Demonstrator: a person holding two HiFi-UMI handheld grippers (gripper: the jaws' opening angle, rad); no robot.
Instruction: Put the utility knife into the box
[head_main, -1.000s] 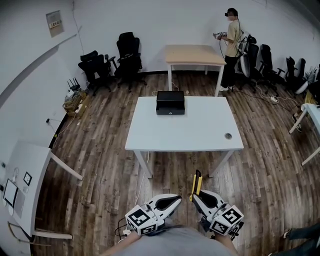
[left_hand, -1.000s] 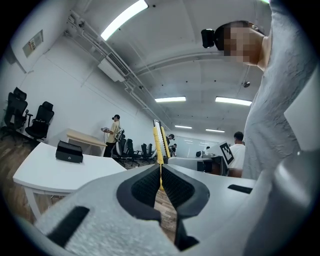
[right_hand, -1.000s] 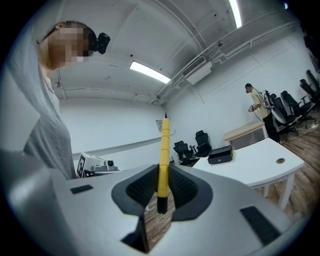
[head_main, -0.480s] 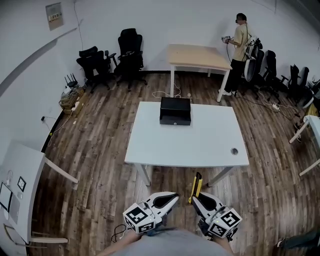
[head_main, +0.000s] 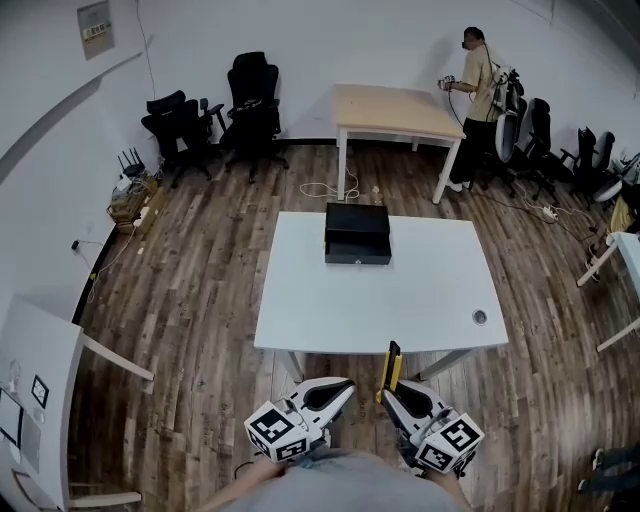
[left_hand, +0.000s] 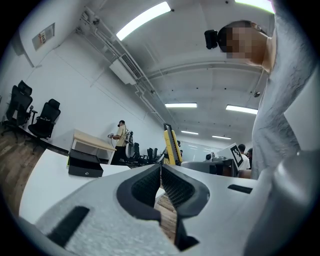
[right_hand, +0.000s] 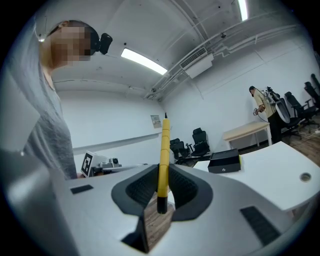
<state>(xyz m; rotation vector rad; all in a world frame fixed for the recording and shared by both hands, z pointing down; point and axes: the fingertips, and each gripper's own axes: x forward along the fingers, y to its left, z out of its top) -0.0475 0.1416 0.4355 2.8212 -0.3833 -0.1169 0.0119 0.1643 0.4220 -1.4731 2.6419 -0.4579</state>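
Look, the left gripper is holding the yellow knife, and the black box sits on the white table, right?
Not the left one. The right gripper holds the yellow utility knife, as the right gripper view shows; the left gripper is shut on nothing. The black box does sit on the white table.

White table (head_main: 400, 300), black office chairs (head_main: 250, 95)
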